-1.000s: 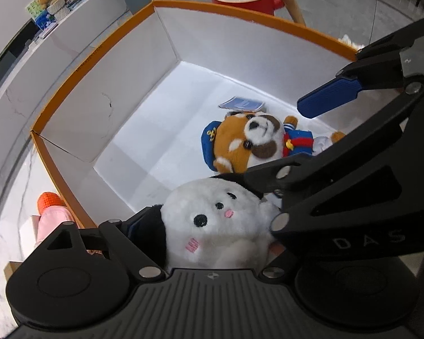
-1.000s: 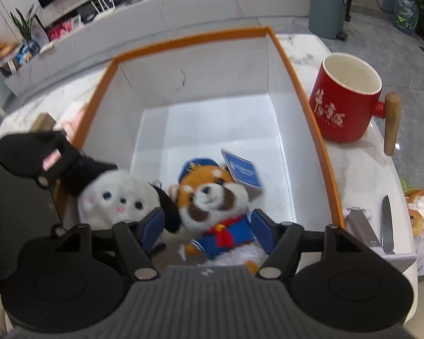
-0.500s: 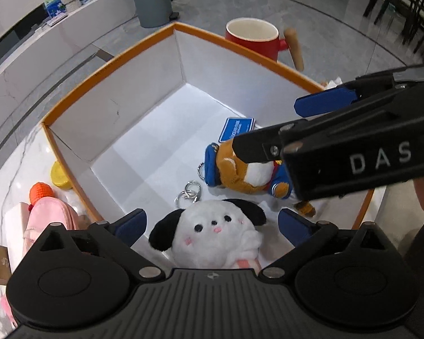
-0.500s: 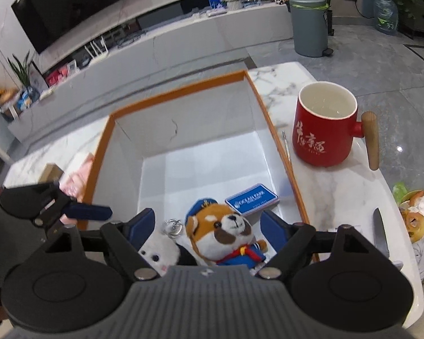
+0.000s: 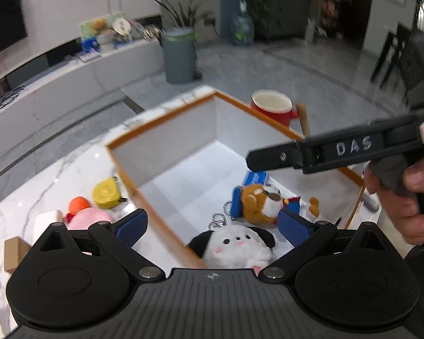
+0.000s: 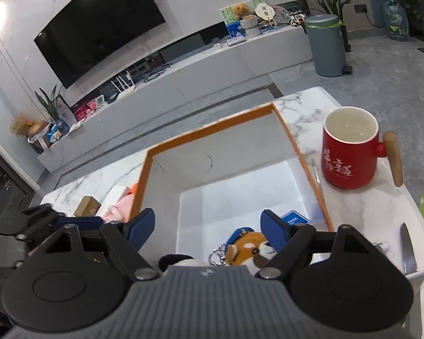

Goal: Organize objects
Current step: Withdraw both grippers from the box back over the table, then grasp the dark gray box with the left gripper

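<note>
Inside the box (image 5: 166,144), near corner: white dog plush (image 5: 234,244) and brown plush (image 5: 264,202) lying side by side, touching or nearly, key rings (image 5: 219,220) between them, blue card (image 5: 255,178) just behind the brown one. Probably dropped there to leave the far half of the box floor free for more stuff.

Left gripper (image 5: 212,226) hanging above that corner, blue pads spread wide, nothing between them, straddling the box's left wall. Looks like a fresh release, guessing only from the plush sitting right under the pads.

Right gripper (image 6: 207,230) also wide and empty, jaws not pressing anything, brown plush (image 6: 248,250) peeking out just below. Seen from the left camera as a black bar (image 5: 339,149) crossing over the box's right edge, hand (image 5: 401,200) wrapped round the grip.

Off the box's left wall on the marble table (image 5: 56,175): yellow round thing (image 5: 107,192), pink thing with orange top (image 5: 84,214), white block (image 5: 45,220), small cardboard box (image 5: 14,254). Likely next in line, being closest to the left gripper.

Off the right wall: red mug (image 6: 350,149) with wooden handle, upright. Knife (image 6: 407,245) near the table's right edge. Thin rod (image 6: 318,180) right alongside the box wall.
</note>
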